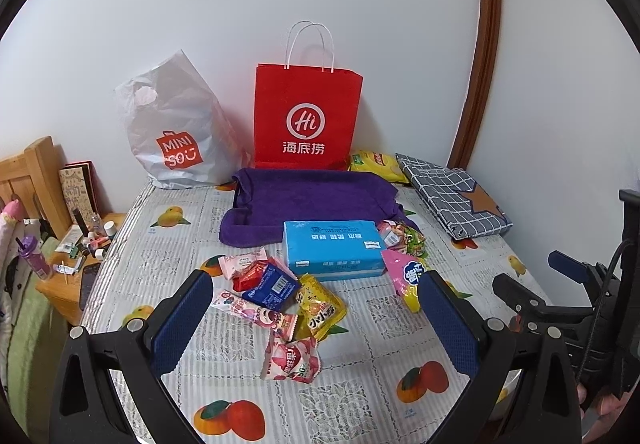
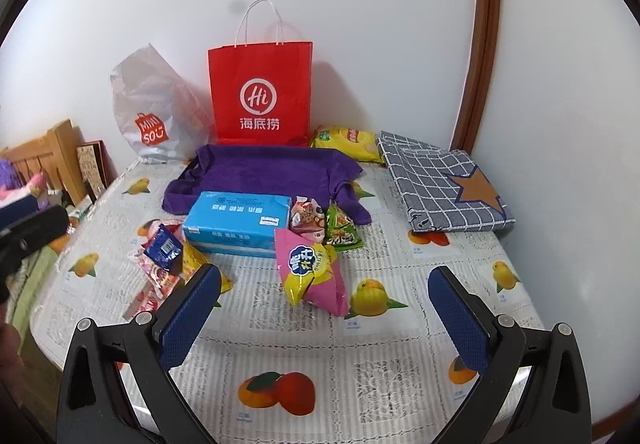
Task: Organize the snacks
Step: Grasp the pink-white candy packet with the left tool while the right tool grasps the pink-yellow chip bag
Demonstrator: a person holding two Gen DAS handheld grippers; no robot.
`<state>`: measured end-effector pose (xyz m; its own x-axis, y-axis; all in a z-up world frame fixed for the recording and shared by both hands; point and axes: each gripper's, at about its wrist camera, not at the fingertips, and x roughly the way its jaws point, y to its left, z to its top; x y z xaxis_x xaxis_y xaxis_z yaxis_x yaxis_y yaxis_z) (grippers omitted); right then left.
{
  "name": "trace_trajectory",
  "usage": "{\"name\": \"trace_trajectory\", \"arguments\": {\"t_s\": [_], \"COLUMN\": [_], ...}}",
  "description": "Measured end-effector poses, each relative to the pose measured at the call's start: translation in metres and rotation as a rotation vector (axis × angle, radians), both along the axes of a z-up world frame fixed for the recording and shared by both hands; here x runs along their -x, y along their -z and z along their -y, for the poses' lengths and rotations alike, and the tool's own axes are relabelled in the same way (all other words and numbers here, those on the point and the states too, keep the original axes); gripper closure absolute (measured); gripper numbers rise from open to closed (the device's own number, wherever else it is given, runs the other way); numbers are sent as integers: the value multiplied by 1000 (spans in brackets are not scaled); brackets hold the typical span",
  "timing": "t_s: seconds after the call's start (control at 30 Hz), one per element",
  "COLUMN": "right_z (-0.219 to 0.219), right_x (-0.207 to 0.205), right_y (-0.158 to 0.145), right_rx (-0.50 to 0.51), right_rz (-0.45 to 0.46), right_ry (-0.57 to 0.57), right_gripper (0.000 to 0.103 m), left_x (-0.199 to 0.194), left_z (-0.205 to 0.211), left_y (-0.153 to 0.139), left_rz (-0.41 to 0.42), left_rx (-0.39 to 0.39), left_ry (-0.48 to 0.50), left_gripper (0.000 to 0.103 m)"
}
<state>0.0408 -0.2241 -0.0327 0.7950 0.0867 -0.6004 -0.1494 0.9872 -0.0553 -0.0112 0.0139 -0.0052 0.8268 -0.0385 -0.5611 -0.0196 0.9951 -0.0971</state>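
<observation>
Small snack packets lie scattered mid-table: a pink strawberry packet [image 1: 291,361], a yellow packet [image 1: 320,306], a dark blue packet [image 1: 271,286] and a pink-and-yellow bag [image 2: 312,270]. Behind them sits a blue box [image 1: 332,250], with green and pink packets [image 2: 340,229] at its right end. My left gripper [image 1: 316,298] hangs open above the left cluster, holding nothing. My right gripper [image 2: 324,286] is open too, low over the table in front of the pink-and-yellow bag. A red paper bag [image 1: 307,116] stands upright at the wall.
A white plastic shopping bag [image 1: 176,128] leans left of the red bag. A purple towel [image 1: 312,200] lies behind the box, a yellow chips bag [image 2: 346,142] and a folded checked cloth [image 2: 444,184] at back right. A cluttered wooden nightstand [image 1: 76,264] stands left of the table.
</observation>
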Motion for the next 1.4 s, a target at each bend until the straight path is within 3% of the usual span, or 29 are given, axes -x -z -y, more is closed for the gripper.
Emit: {"name": "trace_trajectory", "arguments": {"t_s": [0.17,0.27,0.4,0.63,0.73,0.87,0.97,1.23,1.4], "right_z": [1,4,6,10,22,35,41,43,44], "right_x": [-2,-4,-8,-22,-30,-41,-46,-50,-56], "right_y": [5,8,18,44,57,74,85,102,111], "right_rx": [22,-1,-8,-20,-89,-160,-170,-119,-156], "right_rz": [33,41,39,-31,-65,-119,-136,-98,-112], "right_ry": [49,22,6,-9,-1,23,46,46,27], "right_gripper": [1,1,1,2,3,18,22,27,28], "left_x": [-6,-10,-19,-31,-38,-46,-50,-65,-70], "left_z": [-5,-11,-21,-25,-22,-20,-20,-10,-4], "left_y": [8,18,35,75,95,120,135,173,181], "left_rz": [-39,-58,-97,-164,-213,-272,-296,-390,-403], "left_rx": [-40,-73,-51,-33,-40,-42,-34,-48,-66], "left_ry": [-8,-46,-54,-53,-41,-23,-21,5,7], "left_gripper": [0,0,0,0,0,1,1,10,20]}}
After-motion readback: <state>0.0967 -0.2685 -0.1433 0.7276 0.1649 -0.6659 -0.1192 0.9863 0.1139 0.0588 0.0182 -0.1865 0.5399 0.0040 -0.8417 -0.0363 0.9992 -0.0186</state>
